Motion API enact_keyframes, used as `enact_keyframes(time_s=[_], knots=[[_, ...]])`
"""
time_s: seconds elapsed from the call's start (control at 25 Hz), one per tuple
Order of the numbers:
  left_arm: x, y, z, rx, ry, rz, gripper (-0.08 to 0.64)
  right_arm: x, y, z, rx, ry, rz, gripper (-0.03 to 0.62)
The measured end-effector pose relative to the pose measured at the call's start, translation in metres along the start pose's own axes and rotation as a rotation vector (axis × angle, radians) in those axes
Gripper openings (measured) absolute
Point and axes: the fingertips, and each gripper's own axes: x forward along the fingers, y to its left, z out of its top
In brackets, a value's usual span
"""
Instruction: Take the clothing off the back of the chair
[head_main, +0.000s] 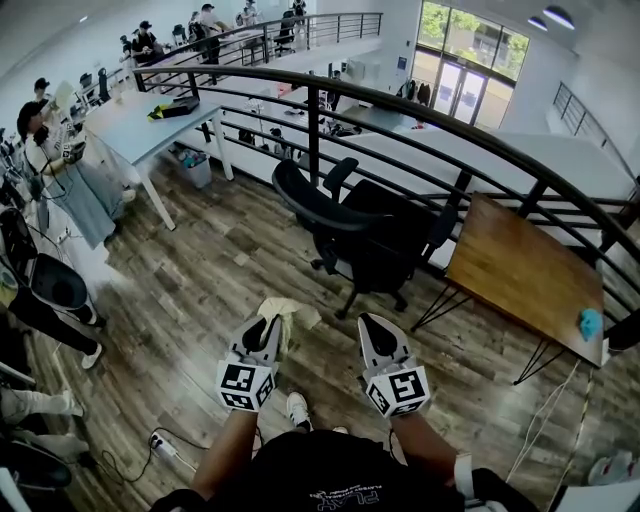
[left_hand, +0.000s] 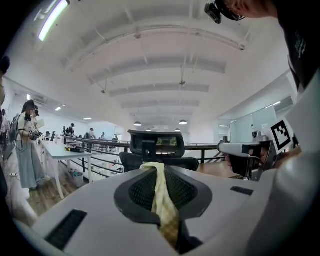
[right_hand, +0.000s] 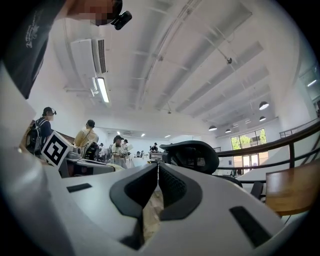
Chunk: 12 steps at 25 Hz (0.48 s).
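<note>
Open-plan office loft with a wood floor (head_main: 200, 270) and a curved black railing (head_main: 400, 105) running round it, a long white surface (head_main: 130, 125) off to the left with people at it, and a wooden surface (head_main: 520, 270) on the right. Black office chair (head_main: 370, 235) sits in the middle by the rail, and from what I can see its back is bare, so the main job looks basically done. The left hand-held gripper (left_hand: 159, 170) is pinching the clothing (head_main: 285, 315), a pale yellowish piece that runs between the pads and bunches out past the tips, clear of the chair and well short of it. The right hand-held gripper (right_hand: 158, 172) has its jaws pressed together on nothing, just floor showing behind them. My take on finishing this well: keep that pinch firm, since only a narrow strip of fabric is caught and the rest hangs loose, carry it level and high enough that the loose end doesn't drag or snag on an armrest, and bring the free one in if it starts to slip. Container-wise, the only one I can spot is a small bin (head_main: 197, 170) under the white surface, and it's too tiny to tell what's inside.
</note>
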Motion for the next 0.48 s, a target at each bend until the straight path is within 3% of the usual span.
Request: enact_keyframes(time_s=[0.48], knots=[[0.013, 0.013, 0.017, 0.01, -0.023, -0.02, 0.054, 0.012, -0.001, -0.003, -0.05, 0.049, -0.011, 0.021]])
